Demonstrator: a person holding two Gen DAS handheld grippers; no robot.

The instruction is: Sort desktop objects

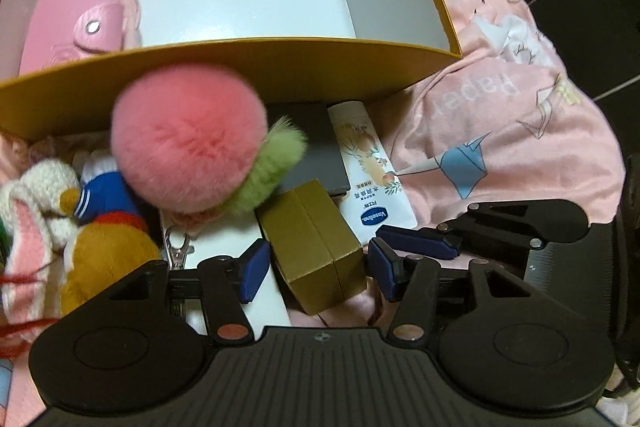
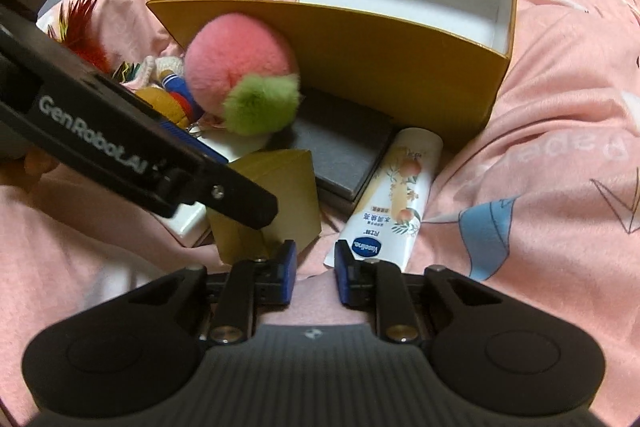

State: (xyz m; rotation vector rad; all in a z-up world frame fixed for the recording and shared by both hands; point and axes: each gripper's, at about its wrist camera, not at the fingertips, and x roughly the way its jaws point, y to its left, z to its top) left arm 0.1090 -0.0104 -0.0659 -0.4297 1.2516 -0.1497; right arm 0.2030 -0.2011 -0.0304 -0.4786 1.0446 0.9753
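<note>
The left gripper (image 1: 314, 273) stands spread wide with the small gold box (image 1: 316, 247) between its blue pads, neither pad visibly pressing on it, so it counts as released. The right gripper (image 2: 316, 273) is nearly closed and grasps nothing; only pink sheet shows between its pads, with the Vaseline tube (image 2: 394, 195) just beyond its right pad.

Judged step: taking the gold box for transfer into the yellow storage box (image 1: 248, 67) at the upper centre of the frame. To do it well, the pads should meet the box's flat side faces squarely below the lid seam. The lift must clear the pink pompom keychain (image 1: 188, 155) (it overhangs the pile), and its metal clasp (image 1: 178, 247) lies close to the left pad.

The left wrist view alone shows the pink card holder (image 1: 76, 23) with its snap inside the storage box, and the knitted plush toys (image 1: 80, 227) at lower left. The right wrist view alone shows the left gripper's arm crossing over the gold box, and red feathers (image 2: 86, 23) at upper left.
</note>
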